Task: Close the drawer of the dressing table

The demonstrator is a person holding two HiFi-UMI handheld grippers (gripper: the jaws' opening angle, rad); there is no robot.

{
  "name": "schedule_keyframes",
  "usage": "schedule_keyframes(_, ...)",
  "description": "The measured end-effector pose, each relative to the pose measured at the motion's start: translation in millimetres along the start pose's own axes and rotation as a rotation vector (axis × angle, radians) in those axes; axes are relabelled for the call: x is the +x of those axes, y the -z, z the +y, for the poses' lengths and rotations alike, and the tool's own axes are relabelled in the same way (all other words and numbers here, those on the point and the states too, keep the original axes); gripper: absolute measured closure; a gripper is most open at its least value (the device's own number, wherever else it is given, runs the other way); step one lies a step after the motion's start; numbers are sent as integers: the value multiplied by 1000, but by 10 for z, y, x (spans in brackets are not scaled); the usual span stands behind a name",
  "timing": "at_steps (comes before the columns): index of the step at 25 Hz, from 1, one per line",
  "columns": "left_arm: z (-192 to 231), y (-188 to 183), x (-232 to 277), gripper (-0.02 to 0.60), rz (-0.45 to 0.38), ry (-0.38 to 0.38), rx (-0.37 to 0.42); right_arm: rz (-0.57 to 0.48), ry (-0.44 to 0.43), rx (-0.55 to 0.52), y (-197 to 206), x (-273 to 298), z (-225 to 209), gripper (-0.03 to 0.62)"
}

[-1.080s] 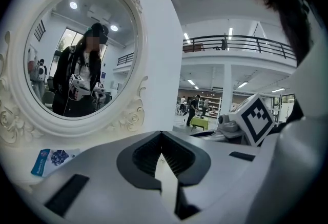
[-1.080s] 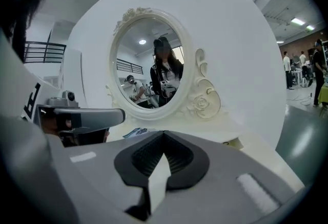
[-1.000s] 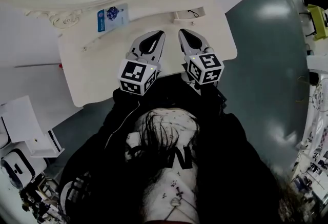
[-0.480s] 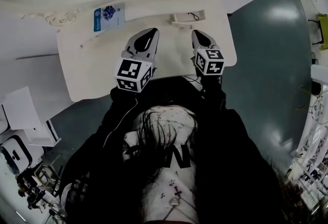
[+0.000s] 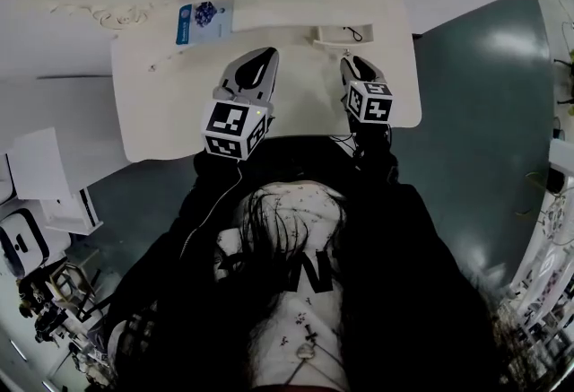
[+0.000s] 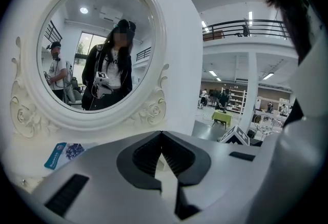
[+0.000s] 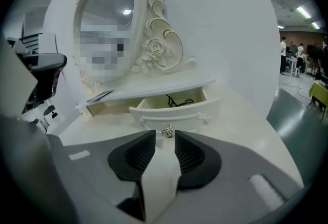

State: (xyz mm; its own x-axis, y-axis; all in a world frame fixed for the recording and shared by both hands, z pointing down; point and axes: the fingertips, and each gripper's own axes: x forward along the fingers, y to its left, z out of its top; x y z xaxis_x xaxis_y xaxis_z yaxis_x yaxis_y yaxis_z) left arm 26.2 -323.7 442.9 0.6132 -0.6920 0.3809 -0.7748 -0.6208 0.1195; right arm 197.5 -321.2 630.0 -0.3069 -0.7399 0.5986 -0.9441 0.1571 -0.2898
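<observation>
Right gripper view: looking straight at the drawer (image 7: 174, 111) at twelve o'clock, pulled out of the dressing table (image 7: 246, 115), with a black cord (image 7: 178, 100) lying inside and a shiny knob (image 7: 167, 132) on the front; close in front of it, the right gripper (image 7: 164, 142), jaws just opened wide, pinching nothing, with only the knob sitting in the gap right at the tips, not squeezed; not shut yet, that drawer, so the job not done; in the head view, drawer at eleven o'clock from the right gripper, just past it; at nine o'clock from there, the left gripper (image 6: 162, 136), up over the table top, well apart from the drawer; in the left gripper view, jaws pressed together at the tips and empty; step in hand, most likely: lining up on the drawer front, ready to push; next, probably: touch the front beside the knob and push straight toward twelve o'clock until flat with the table's edge; keep the push even, to avoid jamming the drawer crooked.
</observation>
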Motion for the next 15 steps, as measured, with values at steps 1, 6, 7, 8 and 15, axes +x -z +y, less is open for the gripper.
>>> schedule_keyframes(1, 16, 4, -14, 581, 1, -8, -2, 3, 4, -1, 4, 22, -16, 480)
schedule_keyframes(6, 76, 33, -74, 581, 10, -37, -9, 20, 4, -16, -6, 139, -51, 480)
schedule_keyframes(7, 78, 38, -87, 581, 12, -40, -10, 26, 9, -22, -3, 154, -58, 484)
schedule_keyframes(8, 75, 41, -99, 581, 12, -42, -10, 30, 12, -26, 0, 163, -64, 485)
schedule_keyframes(15, 86, 75, -170, 581, 9, -58, -8, 25, 10, -19, -2, 200, -93, 485)
